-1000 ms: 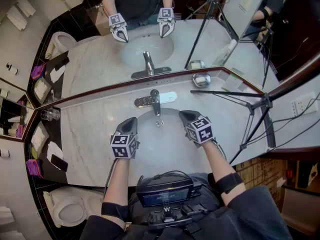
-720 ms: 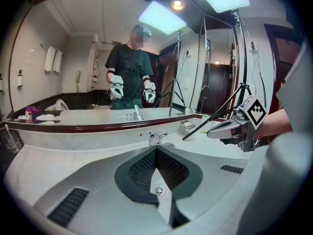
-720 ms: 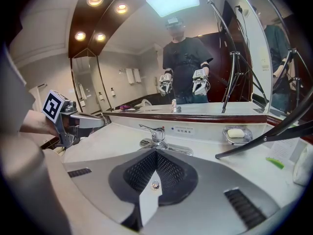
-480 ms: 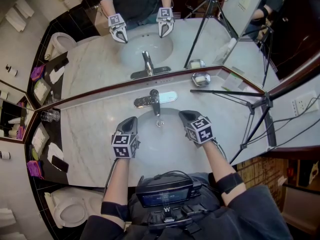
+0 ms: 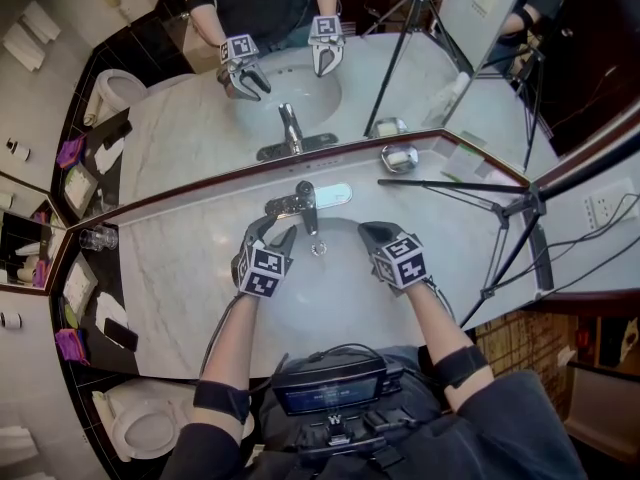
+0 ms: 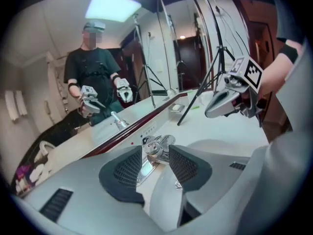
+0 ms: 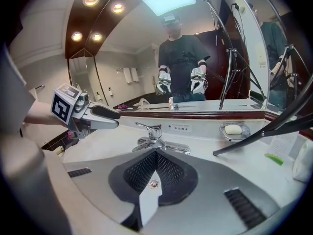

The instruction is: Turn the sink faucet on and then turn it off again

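The chrome faucet [image 5: 306,202] stands at the back of the white sink [image 5: 335,280], and no water shows. My left gripper [image 5: 271,234] hangs over the basin's left side, just short of the faucet. Its jaws are opening, and in the left gripper view the faucet [image 6: 157,149] shows in the gap beyond the left gripper [image 6: 155,156], with the pads clear of it. My right gripper [image 5: 368,232] rests over the basin's right side, shut and empty. In the right gripper view the right gripper [image 7: 155,154] points at the faucet [image 7: 151,133], above the drain [image 7: 153,183].
A soap dish [image 5: 401,157] sits at the mirror's foot to the right. Tripod legs [image 5: 455,184] cross the right counter. A glass [image 5: 96,236] stands at the far left. A toilet [image 5: 140,426] is low at the left. The mirror rises right behind the faucet.
My left gripper has moved forward and right toward the faucet, rolled, and its jaws have come apart. The right gripper has stayed still.
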Demonstrator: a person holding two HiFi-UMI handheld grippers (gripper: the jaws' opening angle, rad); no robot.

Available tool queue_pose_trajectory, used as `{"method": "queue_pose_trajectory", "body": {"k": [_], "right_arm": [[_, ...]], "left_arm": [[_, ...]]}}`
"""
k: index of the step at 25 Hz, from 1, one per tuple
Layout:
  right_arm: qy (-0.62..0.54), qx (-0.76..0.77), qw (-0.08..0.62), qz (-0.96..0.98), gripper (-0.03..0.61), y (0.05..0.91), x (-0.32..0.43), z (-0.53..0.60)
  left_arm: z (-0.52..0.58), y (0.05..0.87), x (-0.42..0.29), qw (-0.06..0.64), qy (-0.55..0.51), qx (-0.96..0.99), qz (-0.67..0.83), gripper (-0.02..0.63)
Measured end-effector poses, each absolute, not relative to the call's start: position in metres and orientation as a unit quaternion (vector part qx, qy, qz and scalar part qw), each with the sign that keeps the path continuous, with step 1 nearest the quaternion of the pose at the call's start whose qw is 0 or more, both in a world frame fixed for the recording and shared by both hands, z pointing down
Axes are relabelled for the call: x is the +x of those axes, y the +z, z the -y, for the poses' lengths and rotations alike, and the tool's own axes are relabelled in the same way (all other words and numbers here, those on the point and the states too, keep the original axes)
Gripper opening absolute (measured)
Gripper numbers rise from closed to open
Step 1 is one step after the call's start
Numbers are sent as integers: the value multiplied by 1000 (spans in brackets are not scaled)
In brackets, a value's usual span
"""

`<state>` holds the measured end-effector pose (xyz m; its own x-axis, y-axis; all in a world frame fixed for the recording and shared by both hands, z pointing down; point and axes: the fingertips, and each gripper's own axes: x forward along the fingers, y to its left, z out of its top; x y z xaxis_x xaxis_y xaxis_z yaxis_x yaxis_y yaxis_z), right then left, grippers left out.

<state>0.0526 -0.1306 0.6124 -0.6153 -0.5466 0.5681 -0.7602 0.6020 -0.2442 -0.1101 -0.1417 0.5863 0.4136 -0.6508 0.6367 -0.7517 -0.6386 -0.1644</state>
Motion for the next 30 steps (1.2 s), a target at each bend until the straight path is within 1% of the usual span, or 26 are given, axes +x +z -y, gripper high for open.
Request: {"method": "queue_pose_trajectory", "body": {"k": [4, 6, 7, 13, 16, 19, 23, 30], "right_arm": [[243, 380, 224, 864, 25, 616, 55, 133], [245, 381, 224, 863, 25, 617, 57, 133], [246, 382, 224, 862, 25, 617, 57, 133], [249, 386, 224, 859, 25, 620, 62, 135], [251, 388, 225, 858, 25, 621, 64, 134], [253, 389, 226, 857, 25, 623, 65, 135], [254, 390, 226, 856, 25, 625, 65, 137], [254, 387, 223, 858, 25, 624, 59, 139]], "left_arm": [[160, 600, -95, -15, 415, 832, 369, 179], [168, 608, -87, -60, 446, 825, 342, 208], [172, 611, -84, -79, 460, 821, 331, 210], [182, 631, -74, -152, 517, 796, 274, 210], [181, 639, -69, -169, 530, 791, 255, 198], [179, 647, -67, -177, 540, 787, 241, 152], [181, 646, -67, -178, 541, 784, 247, 116], [177, 650, -66, -173, 543, 783, 249, 115]]}}
